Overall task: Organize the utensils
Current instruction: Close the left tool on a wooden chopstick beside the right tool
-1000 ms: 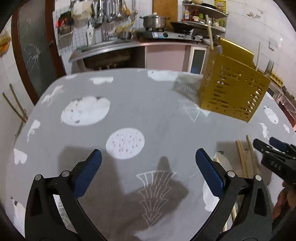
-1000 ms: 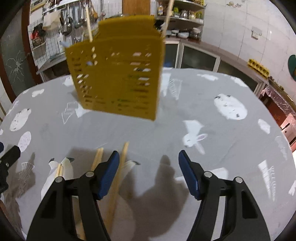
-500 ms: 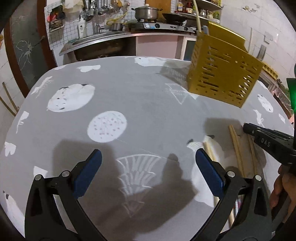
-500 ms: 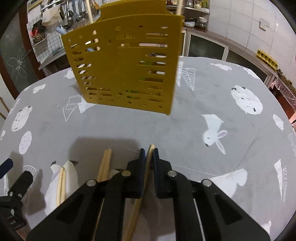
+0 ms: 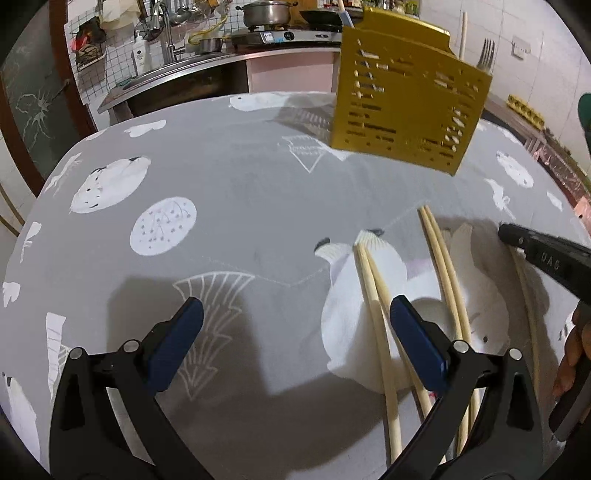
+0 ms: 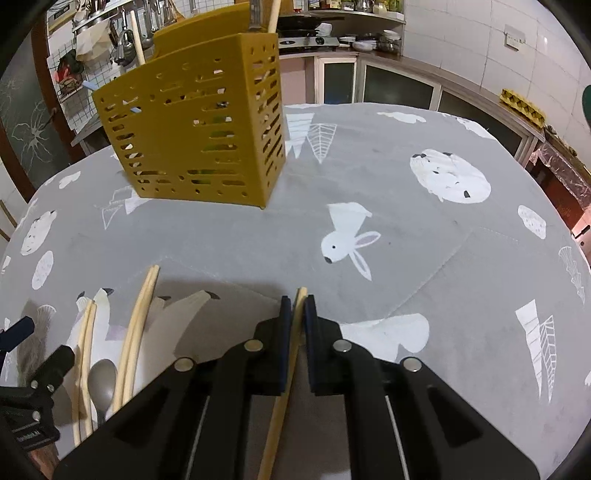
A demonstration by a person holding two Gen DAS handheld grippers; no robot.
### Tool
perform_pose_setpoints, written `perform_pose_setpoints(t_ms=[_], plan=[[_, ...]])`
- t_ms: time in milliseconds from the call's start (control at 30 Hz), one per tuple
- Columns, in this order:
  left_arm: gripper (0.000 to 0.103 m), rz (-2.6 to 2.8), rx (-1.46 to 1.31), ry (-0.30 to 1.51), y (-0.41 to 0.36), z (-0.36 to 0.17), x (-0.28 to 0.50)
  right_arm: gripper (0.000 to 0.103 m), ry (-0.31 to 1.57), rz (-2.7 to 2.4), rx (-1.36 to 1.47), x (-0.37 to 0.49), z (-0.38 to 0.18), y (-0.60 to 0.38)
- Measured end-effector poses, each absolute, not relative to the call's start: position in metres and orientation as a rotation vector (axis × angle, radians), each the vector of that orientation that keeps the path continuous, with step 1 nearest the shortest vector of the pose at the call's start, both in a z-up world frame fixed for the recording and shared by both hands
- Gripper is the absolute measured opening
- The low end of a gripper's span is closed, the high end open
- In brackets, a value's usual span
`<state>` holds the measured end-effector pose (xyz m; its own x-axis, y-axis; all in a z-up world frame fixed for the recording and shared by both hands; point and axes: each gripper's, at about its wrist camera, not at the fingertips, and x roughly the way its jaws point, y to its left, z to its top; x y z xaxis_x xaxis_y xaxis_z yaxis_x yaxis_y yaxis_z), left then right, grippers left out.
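Closest to me, the right gripper (image 6: 295, 306) has its two blue-padded jaws pinched nearly together on a single chopstick (image 6: 286, 373), whose tip pokes out just past the pads while its length runs back under the black frame. The left gripper (image 5: 295, 343) hangs over the table with its jaws spread wide and nothing between them; its right finger (image 5: 417, 343) sits above one pair of chopsticks (image 5: 373, 295) lying on the grey patterned tablecloth (image 5: 240, 192). Just beside that pair, toward the right gripper, lies a second pair (image 5: 441, 258), roughly parallel to the first. In the right wrist view a spoon (image 6: 101, 380) rests between the two pairs, bowl toward the far side. Farther across the table stands a yellow slotted utensil holder (image 6: 195, 136), upright on the cloth, with a fork (image 5: 485, 55) and wooden handles sticking up out of it. Beyond the table is a kitchen counter with a pot (image 5: 269, 13) on the stove.
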<state>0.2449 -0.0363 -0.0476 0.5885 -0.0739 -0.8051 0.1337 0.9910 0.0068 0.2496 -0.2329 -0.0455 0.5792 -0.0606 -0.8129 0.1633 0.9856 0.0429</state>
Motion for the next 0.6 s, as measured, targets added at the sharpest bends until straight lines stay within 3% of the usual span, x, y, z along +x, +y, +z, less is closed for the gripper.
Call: perform_pose_setpoints(t_ms=[367,600], plan=[[0.097,-0.106,0.103,0.947,-0.039,-0.054,0.245,0.008,0.93,-0.132,0.11,0.246,-0.048,-0.232],[0.085,-0.107,0.106,0.971,-0.051,-0.058,0.255,0.008,0.931,-0.131,0.114,0.245,-0.047,-0.231]])
